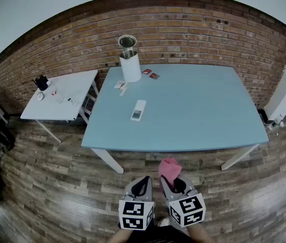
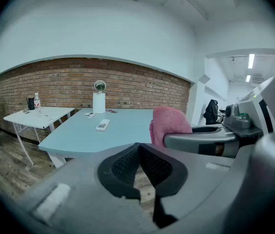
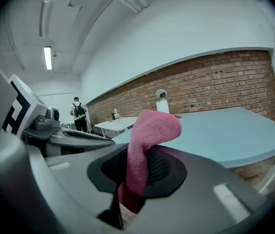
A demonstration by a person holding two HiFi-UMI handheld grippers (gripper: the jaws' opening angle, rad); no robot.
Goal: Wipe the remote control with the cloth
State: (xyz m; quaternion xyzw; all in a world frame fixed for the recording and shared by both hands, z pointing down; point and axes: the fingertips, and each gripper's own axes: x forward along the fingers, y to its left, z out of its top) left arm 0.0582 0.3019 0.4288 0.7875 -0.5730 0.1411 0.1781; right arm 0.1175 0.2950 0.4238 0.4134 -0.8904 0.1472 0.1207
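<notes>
At the lower middle of the head view, the left gripper point(image 1: 143, 180) is hanging with its jaws pressed together on nothing, short of the near edge of the blue table point(image 1: 183, 147). Just above it in the frame, the remote control point(image 1: 138, 110) is lying loose on the left half of the tabletop, well apart from both tools, with nothing bracing it. To its right, the right gripper point(image 1: 172, 180) is clamping the pink cloth point(image 1: 168, 167), pinching only a narrow fold while most of the fabric is flopping over above the jaws.

Two risks are showing, as I judge it. A wipe against an unbraced remote is likely to push it along the smooth top, toward the white canister point(image 1: 130, 65) and the small cards beside it, or off the near edge. And with so little cloth pinched, drag across the remote could be tugging the fabric free, or letting the hard jaw tips scrape the buttons.
</notes>
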